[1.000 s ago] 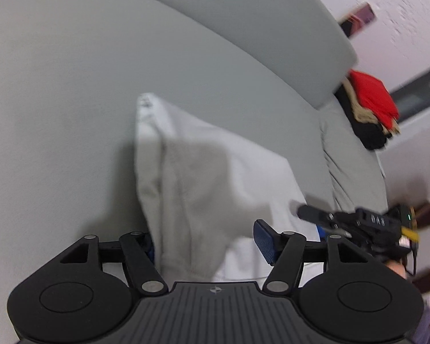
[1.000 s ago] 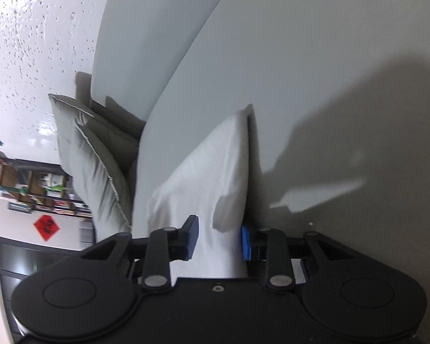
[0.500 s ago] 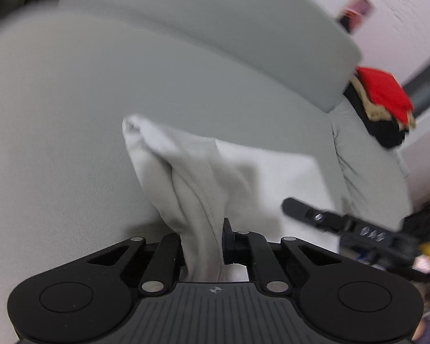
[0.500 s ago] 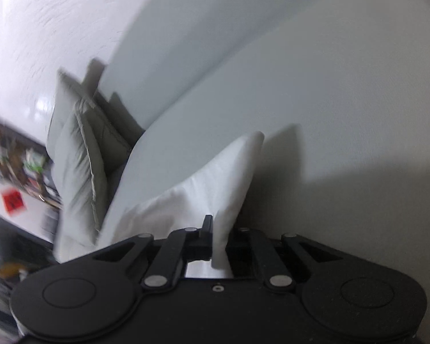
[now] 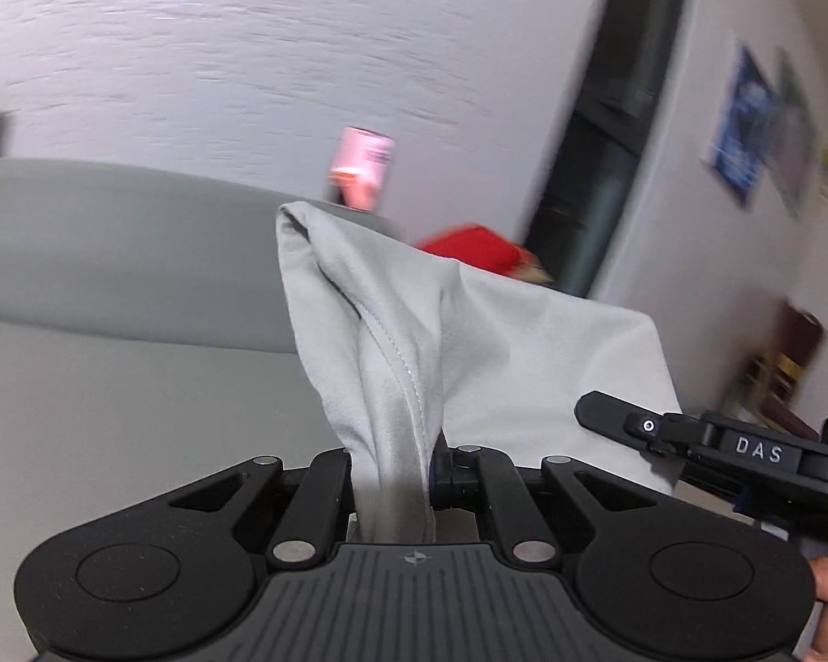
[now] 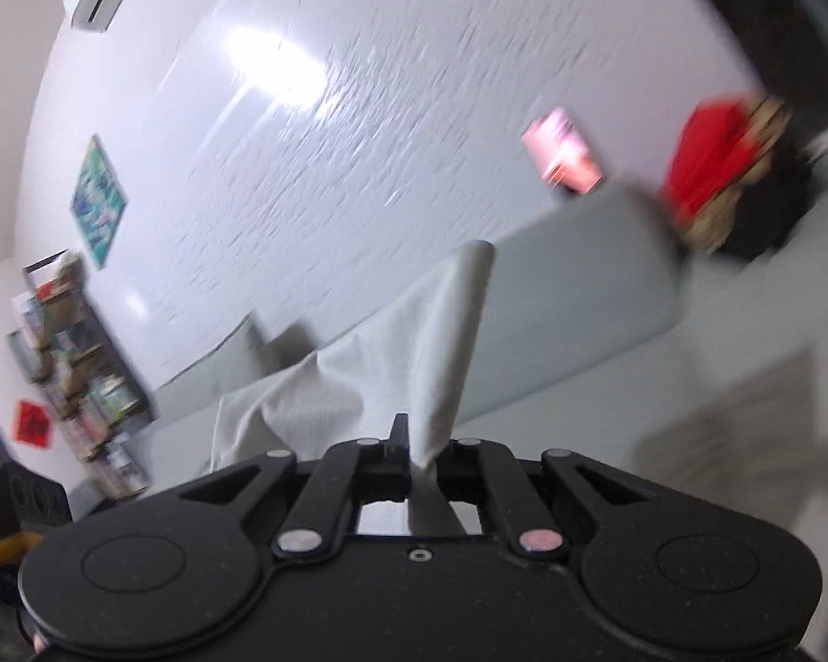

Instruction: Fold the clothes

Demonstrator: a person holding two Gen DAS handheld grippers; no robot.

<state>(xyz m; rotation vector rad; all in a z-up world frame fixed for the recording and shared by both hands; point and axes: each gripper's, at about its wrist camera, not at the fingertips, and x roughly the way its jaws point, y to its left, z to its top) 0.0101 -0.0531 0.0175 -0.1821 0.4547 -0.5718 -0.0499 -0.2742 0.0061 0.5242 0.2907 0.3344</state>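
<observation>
Above the grey sofa (image 5: 110,254), both the left gripper (image 5: 394,474) and right gripper (image 6: 422,460) are clamped on a bunched pale grey cotton garment (image 5: 414,331), held aloft.

The left gripper (image 5: 394,482) pinches a bunched white garment (image 5: 414,342) (stitched hem showing); the right gripper (image 5: 596,411) is just beside it.

A living room in a home — a grey sofa (image 5: 110,254) stands against a textured white wall (image 6: 359,138), with clothes piled at its far end (image 6: 728,165). A crowded shelf (image 6: 77,364), posters (image 5: 745,127) and a red paper decoration (image 6: 32,423) mark it as lived-in.
</observation>
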